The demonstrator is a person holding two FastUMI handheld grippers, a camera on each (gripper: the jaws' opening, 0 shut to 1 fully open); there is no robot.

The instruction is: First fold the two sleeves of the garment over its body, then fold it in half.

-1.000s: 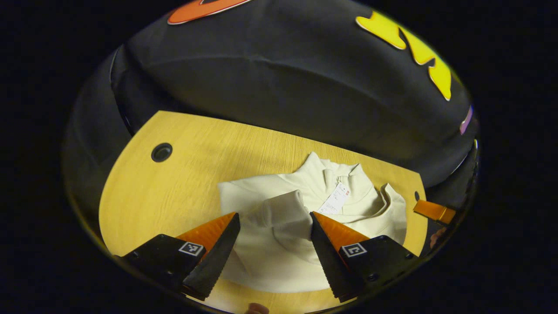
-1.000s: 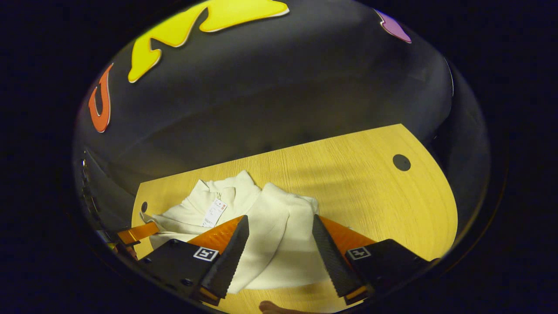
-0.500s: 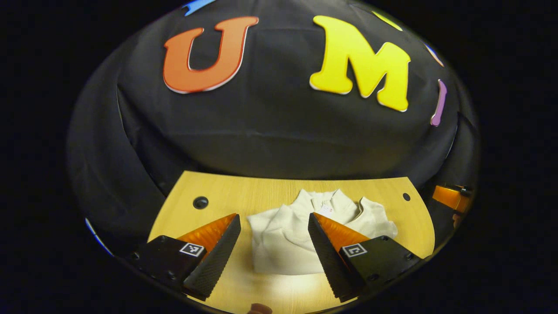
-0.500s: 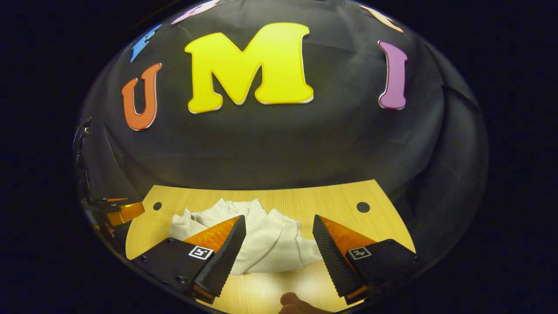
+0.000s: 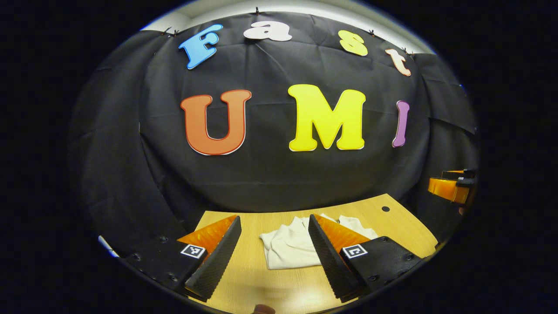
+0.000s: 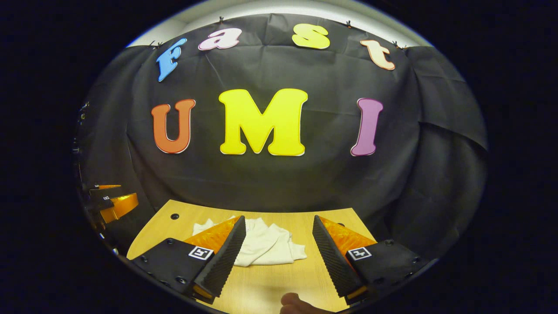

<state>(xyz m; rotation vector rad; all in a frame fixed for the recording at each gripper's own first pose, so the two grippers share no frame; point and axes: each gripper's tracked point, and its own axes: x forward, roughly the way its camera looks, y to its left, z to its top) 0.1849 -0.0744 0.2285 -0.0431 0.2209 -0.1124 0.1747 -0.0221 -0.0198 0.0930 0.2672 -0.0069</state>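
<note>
A cream garment [image 5: 290, 248] lies folded in a compact bundle on the wooden table [image 5: 257, 279], with its collar toward the far side. In the left gripper view my left gripper [image 5: 274, 257] is open, raised well back from the cloth, with nothing between its fingers. The right gripper view has the same garment [image 6: 266, 246] lying beyond my right gripper [image 6: 277, 257], which is open and holds nothing. The other gripper [image 5: 451, 187] hangs at the far right edge of the left gripper view, and in the right gripper view the left one [image 6: 113, 203] sits at the far left edge.
The table has a small round hole near its far right corner [image 5: 386, 209] and another near its far left corner [image 6: 175, 216]. The black booth wall rises right behind the table. A fingertip [image 6: 294, 302] shows at the bottom edge of the right gripper view.
Both grippers have pulled up and back from the garment, so it looks smaller and farther away. The views have tilted up toward the wall. The garment lies still.
</note>
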